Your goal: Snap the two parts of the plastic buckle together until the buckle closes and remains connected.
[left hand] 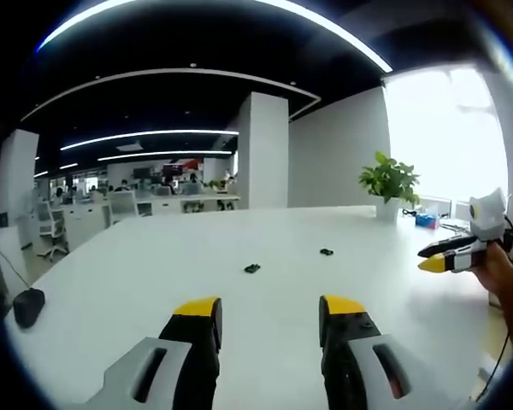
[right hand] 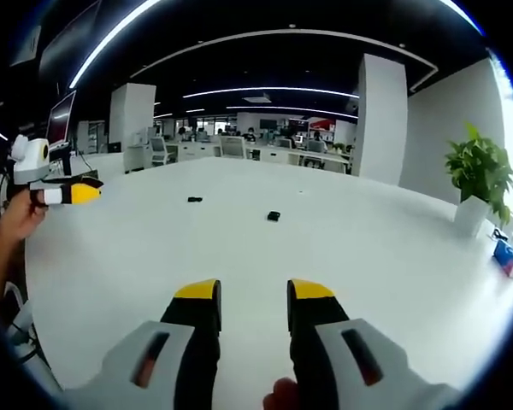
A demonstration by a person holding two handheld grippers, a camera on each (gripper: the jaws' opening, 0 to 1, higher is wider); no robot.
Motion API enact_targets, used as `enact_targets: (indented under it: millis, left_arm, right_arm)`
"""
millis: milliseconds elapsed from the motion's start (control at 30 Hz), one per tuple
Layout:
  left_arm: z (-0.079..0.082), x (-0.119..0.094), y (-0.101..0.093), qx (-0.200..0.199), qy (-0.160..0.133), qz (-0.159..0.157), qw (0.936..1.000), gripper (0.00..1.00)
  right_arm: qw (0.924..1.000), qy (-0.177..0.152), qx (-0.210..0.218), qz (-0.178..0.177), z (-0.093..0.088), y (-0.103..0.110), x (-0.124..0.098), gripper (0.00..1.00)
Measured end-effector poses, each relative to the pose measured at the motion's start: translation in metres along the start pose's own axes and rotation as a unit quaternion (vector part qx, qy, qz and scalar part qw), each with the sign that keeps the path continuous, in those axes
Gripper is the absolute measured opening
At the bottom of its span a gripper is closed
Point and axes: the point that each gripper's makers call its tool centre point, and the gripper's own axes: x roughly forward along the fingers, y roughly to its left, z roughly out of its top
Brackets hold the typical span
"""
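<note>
Two small black buckle parts lie apart on the white table (left hand: pixel 154 282). In the left gripper view one part (left hand: pixel 252 268) is nearer and the other part (left hand: pixel 327 252) lies further right. My left gripper (left hand: pixel 269 307) is open above the table, well short of both. A hand holds the right gripper (left hand: pixel 427 256) at the right edge of this view. In the right gripper view the two parts (right hand: pixel 194 199) (right hand: pixel 274 216) lie ahead of my right gripper (right hand: pixel 253 290), which is open with nothing between its yellow-tipped jaws. The left gripper (right hand: pixel 92 188) shows at far left.
A potted plant (left hand: pixel 391 181) (right hand: pixel 479 171) stands near the table's far edge, with a blue item (right hand: pixel 504 254) beside it. A dark mouse-like object (left hand: pixel 28 306) lies at the table's left edge. Office desks and chairs sit in the background.
</note>
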Motion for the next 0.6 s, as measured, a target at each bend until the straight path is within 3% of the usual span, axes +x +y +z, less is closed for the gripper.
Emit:
enact_targets:
  millis: [233,600]
  left_arm:
    - [0.005,0.003,-0.003,0.006,0.006,-0.004,1.0000,0.46]
    - [0.012,0.011,0.011,-0.002,0.009,0.006,0.9999,0.46]
  right_arm:
    - [0.9999,0.007,0.003,0.012,0.000,-0.001,0.006,0.30]
    - [0.9997,0.009,0.018,0.012,0.006,-0.012,0.015,0.30]
